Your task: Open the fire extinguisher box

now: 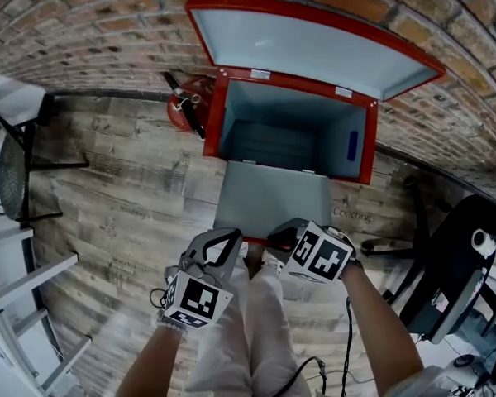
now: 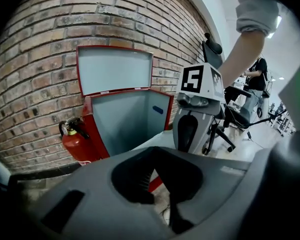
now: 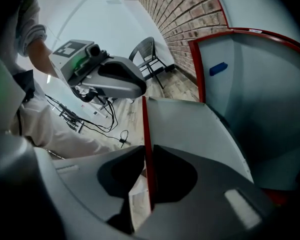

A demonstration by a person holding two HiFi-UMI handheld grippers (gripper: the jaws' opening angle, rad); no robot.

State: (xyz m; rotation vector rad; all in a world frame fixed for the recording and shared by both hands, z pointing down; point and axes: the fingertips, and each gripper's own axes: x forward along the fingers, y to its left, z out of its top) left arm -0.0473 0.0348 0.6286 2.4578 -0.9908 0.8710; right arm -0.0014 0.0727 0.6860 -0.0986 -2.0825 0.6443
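My right gripper [image 3: 146, 151] has its two fingers clamped on the red rim of the front panel [image 1: 273, 197], right at that panel's near edge; in the right gripper view the thin red lip runs straight up between my jaws, with pale floor showing on one side of it and the panel's grey face on the other. My left gripper [image 1: 225, 242] sits just beside it at the panel's near left corner. Its fingers stand a little apart with nothing pinched in them, and through the gap I see only a sliver of the red rim and the wooden floor [image 1: 124, 213]. The fire extinguisher box [image 1: 213, 114] stands on the floor against the foot of the brick wall [image 1: 107, 23]. Its lid [image 1: 314, 44] is thrown up and leans back on the bricks. The front panel is folded down towards me, its far edge at the mouth of the box. The inside of the box is grey, with a small blue patch [image 1: 352, 145] on its right inner wall. A red fire extinguisher [image 1: 182, 106] stands on the floor just beside the box's left wall, also against the bricks. A dark chair [image 1: 12, 172] stands well apart at the left edge of the floor.
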